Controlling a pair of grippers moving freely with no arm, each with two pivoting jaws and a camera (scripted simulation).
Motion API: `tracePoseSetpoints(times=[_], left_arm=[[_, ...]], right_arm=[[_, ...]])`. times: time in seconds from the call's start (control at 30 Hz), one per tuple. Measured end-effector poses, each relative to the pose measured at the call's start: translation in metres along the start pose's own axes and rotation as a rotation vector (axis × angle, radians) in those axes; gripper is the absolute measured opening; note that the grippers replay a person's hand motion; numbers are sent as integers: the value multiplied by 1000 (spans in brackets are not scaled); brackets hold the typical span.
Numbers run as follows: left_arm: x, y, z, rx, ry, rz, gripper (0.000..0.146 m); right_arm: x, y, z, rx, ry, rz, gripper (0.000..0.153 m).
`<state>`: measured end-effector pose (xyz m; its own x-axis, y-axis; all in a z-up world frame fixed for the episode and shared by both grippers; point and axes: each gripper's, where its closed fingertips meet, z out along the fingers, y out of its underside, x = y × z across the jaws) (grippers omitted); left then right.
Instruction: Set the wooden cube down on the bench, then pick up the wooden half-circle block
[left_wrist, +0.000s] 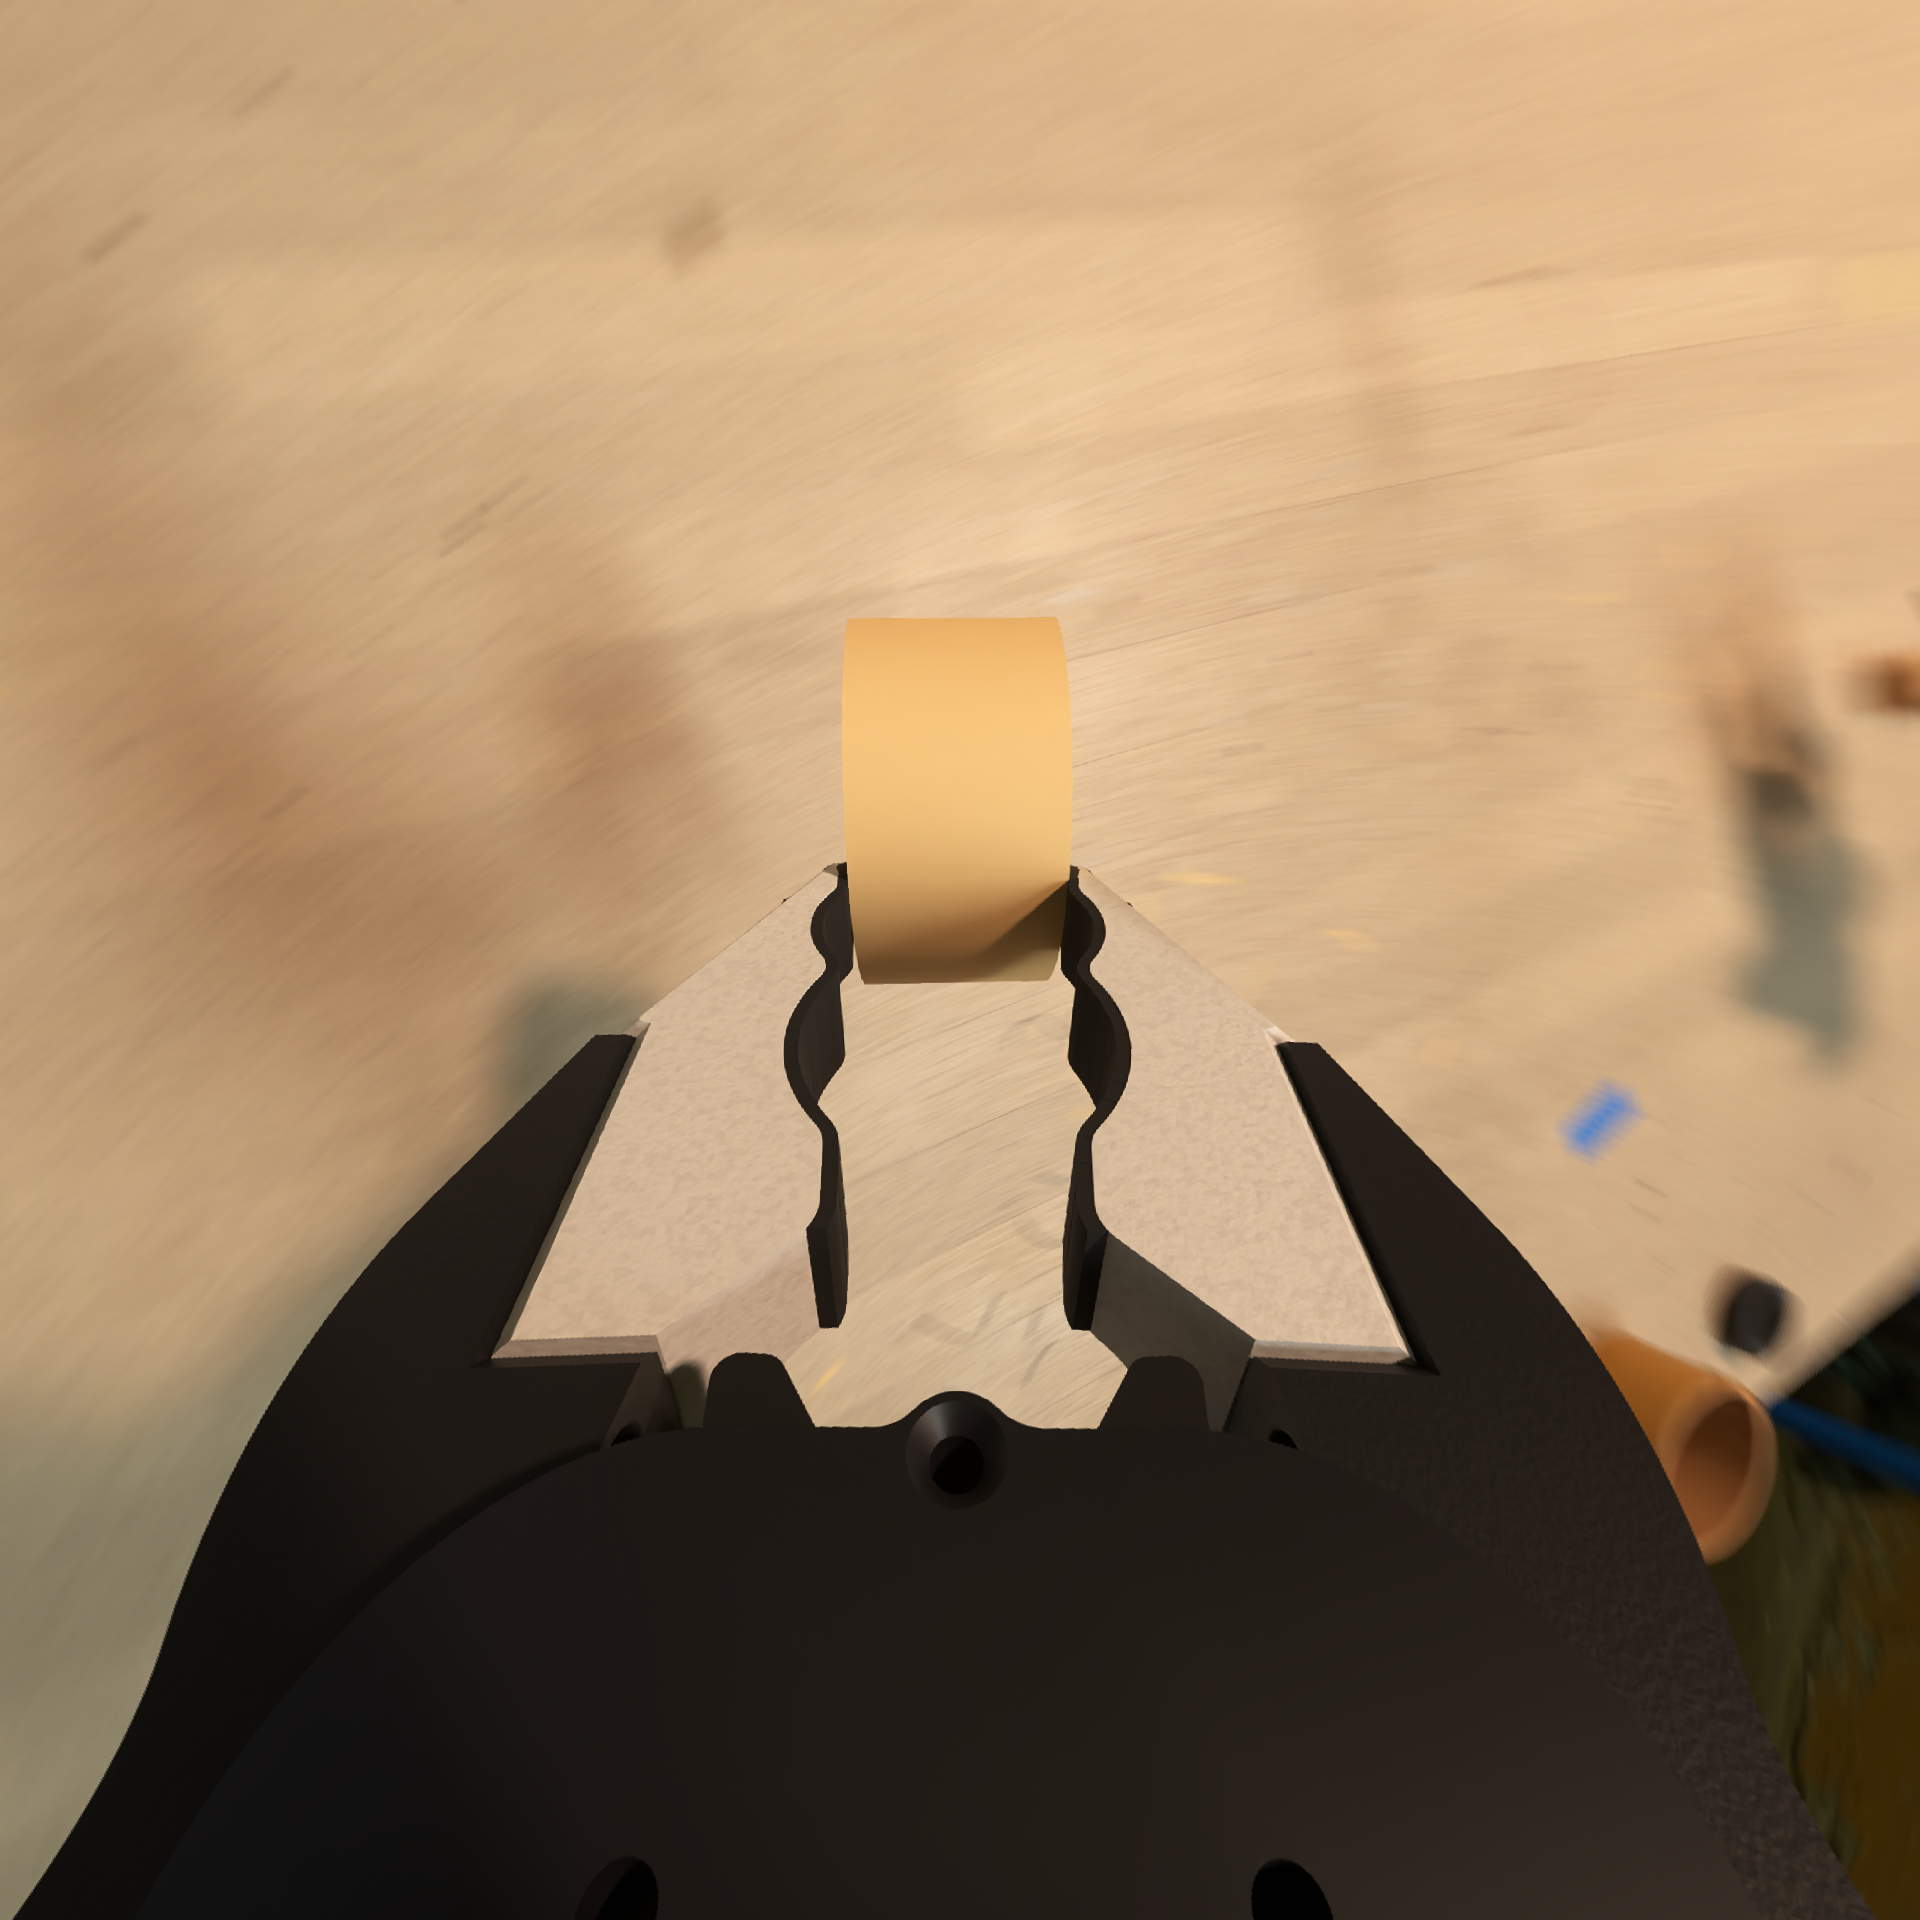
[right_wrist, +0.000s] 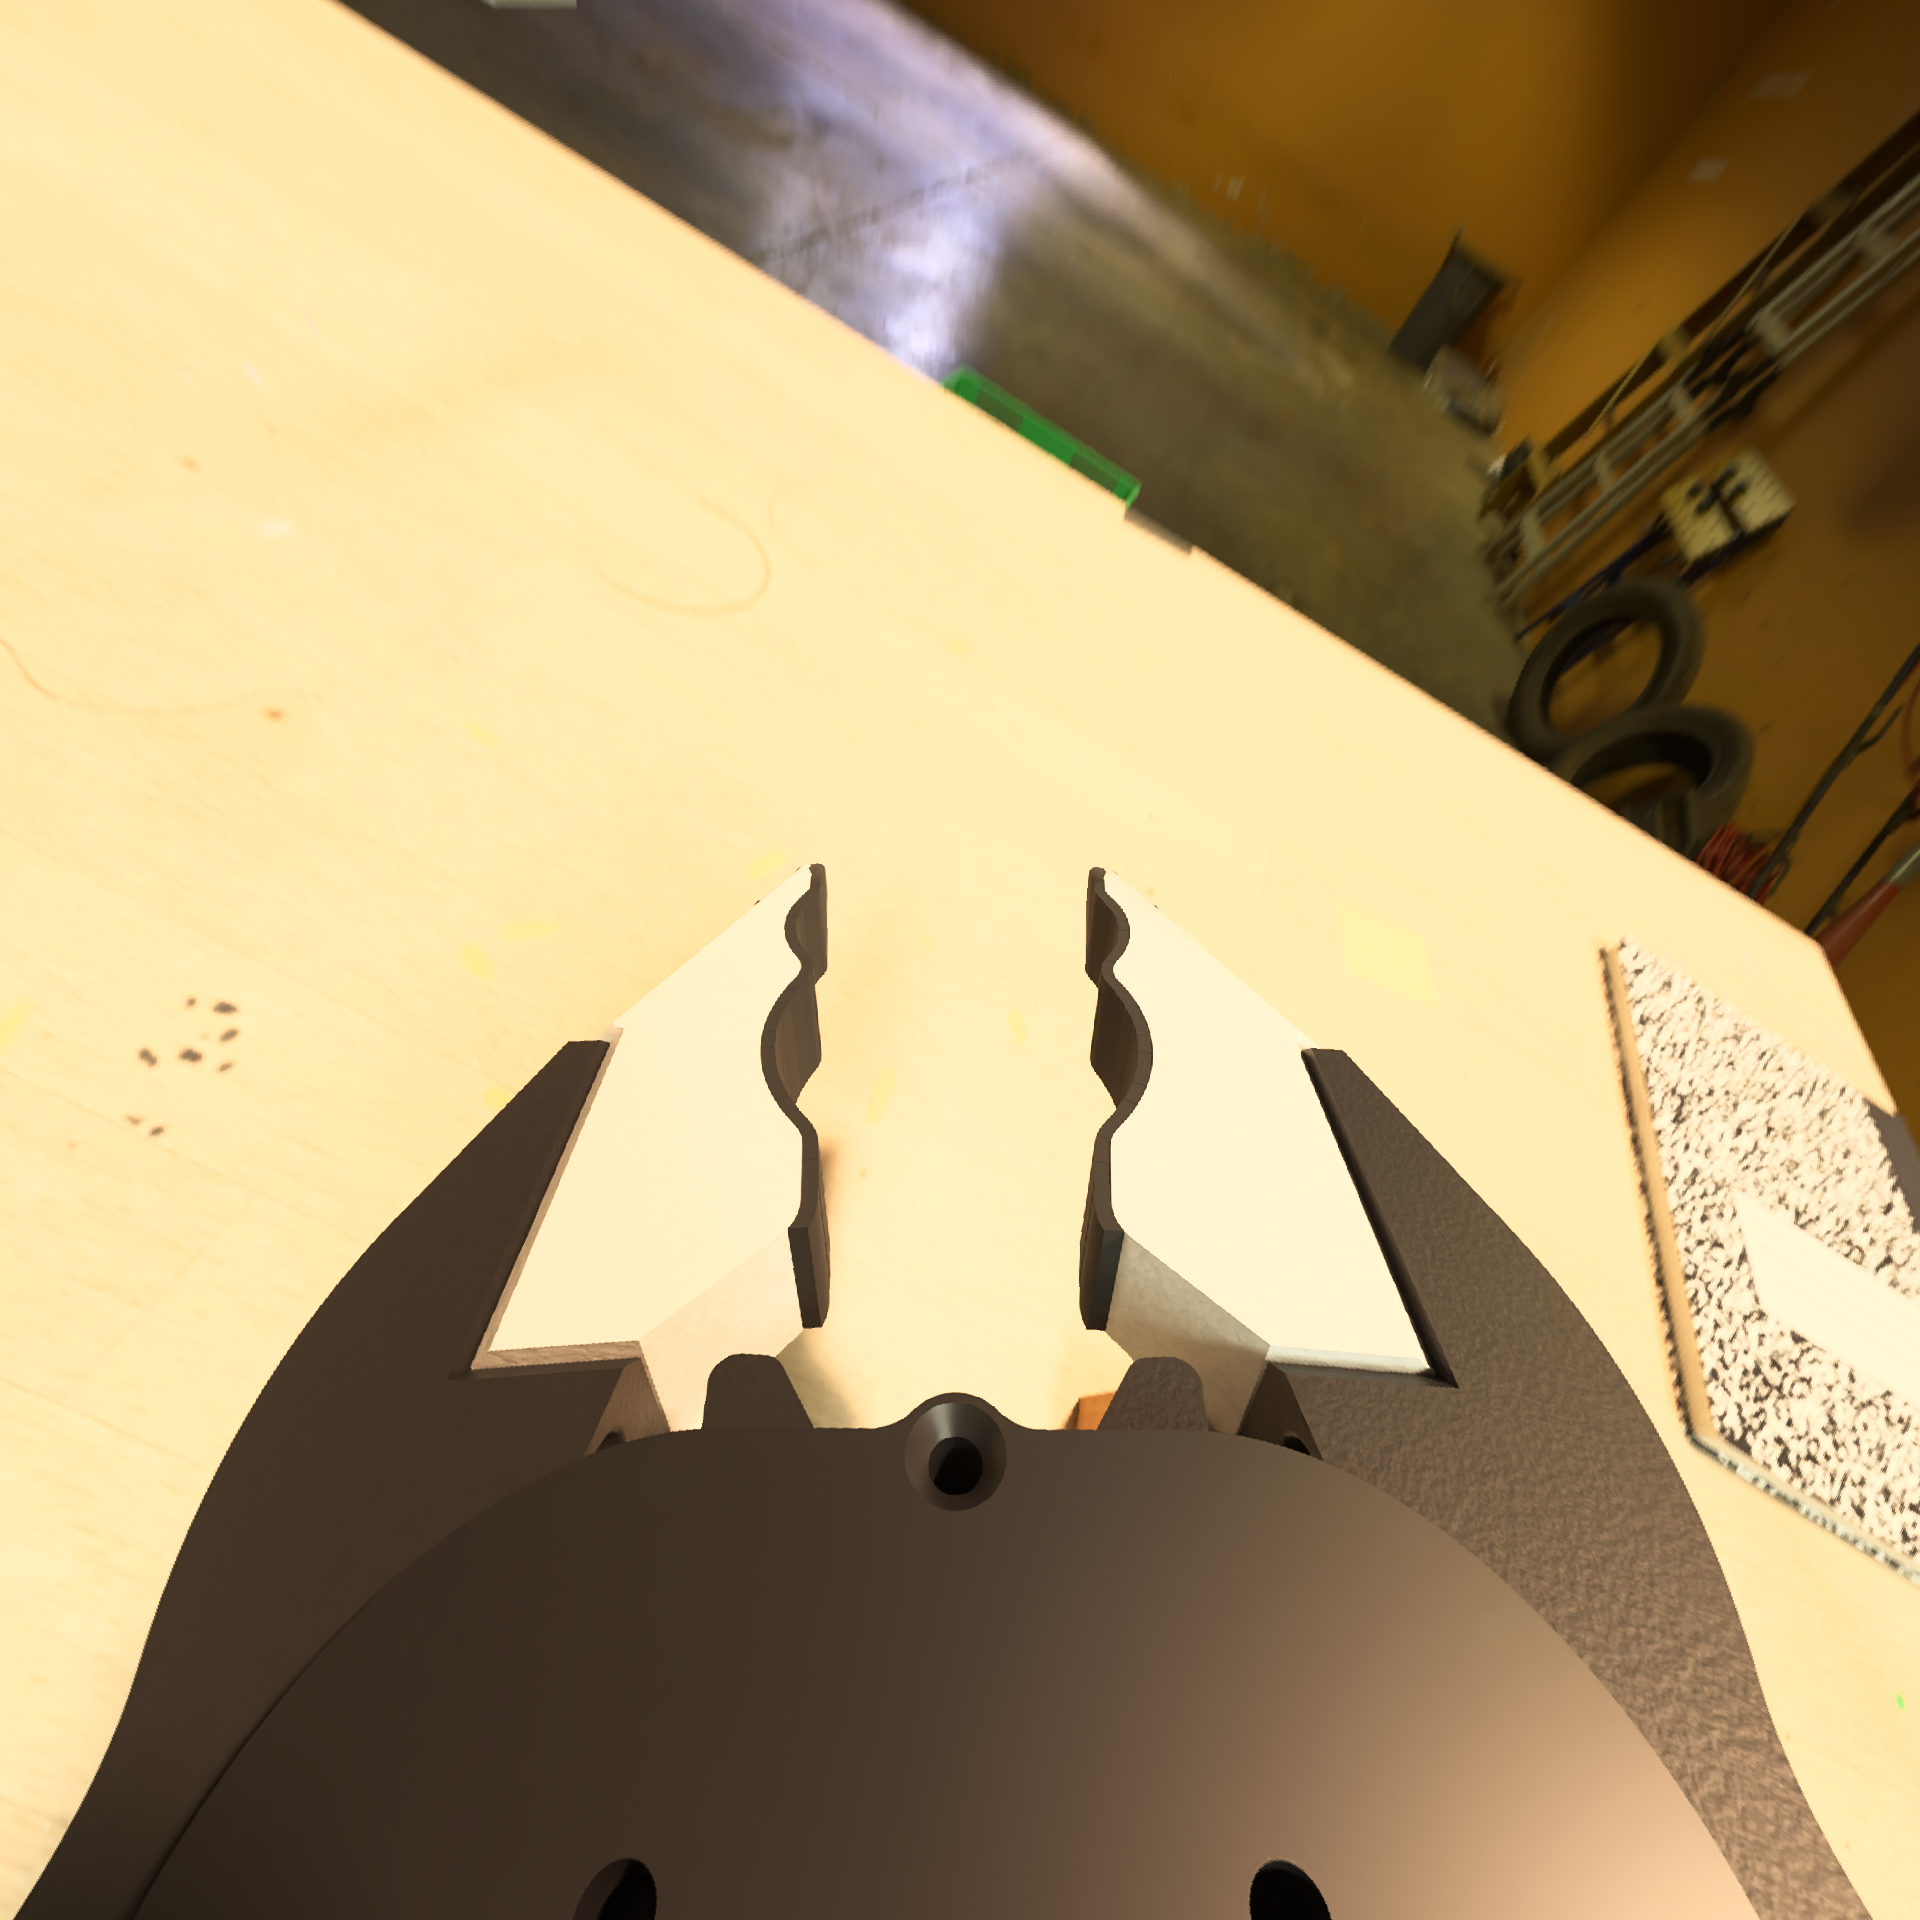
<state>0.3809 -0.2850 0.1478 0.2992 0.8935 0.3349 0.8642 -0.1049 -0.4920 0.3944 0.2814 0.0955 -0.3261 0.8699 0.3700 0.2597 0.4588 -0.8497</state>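
Held piece: the wooden half-circle block (left_wrist: 956, 800) sits pinched at the very tips of the left tongs (left_wrist: 958, 883), its curved face toward the camera and most of its bulk reaching out past the fingertips (left_wrist: 831, 904).
Backdrop: the worktop (left_wrist: 416, 364) behind the block is smeared with motion blur, so how high the block hangs above it cannot be told.
Grip risk: only the block's near end lies between the pads; with so little wood caught, a quick swing or a jolt could, by this reading, twist the block loose and drop it.
Clutter risk: well off to the right of the block, at the worktop's edge, lie a small blue mark (left_wrist: 1598, 1117), a dark knob (left_wrist: 1754, 1311) and, just beyond the edge, an orange cone-shaped pot (left_wrist: 1704, 1449); a wide sweep that way might clip them.
Other tongs: the right tongs (right_wrist: 954, 894) stand spread and empty above bare worktop (right_wrist: 416, 520), well left of a speckled notebook (right_wrist: 1766, 1195).
Wooden cube: a sliver of orange-brown (right_wrist: 1091, 1411) shows beneath the base of the right tongs; whether it is the cube cannot be told.
Return risk: if it is, it lies directly under the right tongs, and a straight drop could knock it.
Far edge: a green strip (right_wrist: 1039, 426) lies on the rim beyond the right tongs.
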Motion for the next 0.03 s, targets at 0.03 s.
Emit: tracePoseSetpoints(times=[0.03], left_arm=[[28,-9,-6,65,142,61,40]], right_arm=[[0,-8,-3,39,8,-7,50]])
